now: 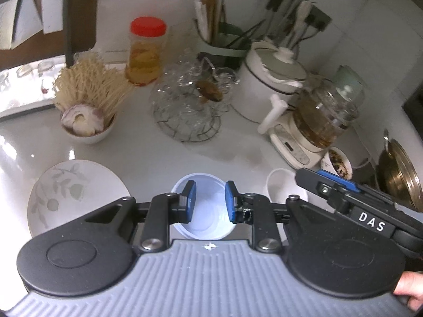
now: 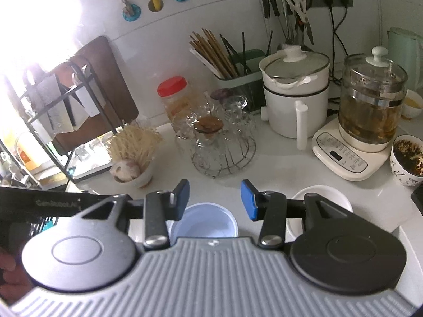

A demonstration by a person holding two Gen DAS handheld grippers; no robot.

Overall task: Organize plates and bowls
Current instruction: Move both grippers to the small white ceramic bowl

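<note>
The left gripper (image 1: 208, 200) hangs over the pale blue bowl (image 1: 205, 227), its fingers (image 1: 189, 198) narrowly apart and holding nothing; whether they touch the bowl's rim cannot be told. The right gripper (image 2: 215, 198) hovers near the blue bowl (image 2: 203, 220) too, fingers (image 2: 248, 200) wide and empty. Left of the blue bowl lies a leaf-patterned plate (image 1: 76, 198); right of it sits a white bowl (image 1: 284, 187), all on the white surface (image 1: 148, 155). This looks like the first gathering step: the next move likely calls for pinching the blue bowl's rim, then nesting it with the white bowl.
</note>
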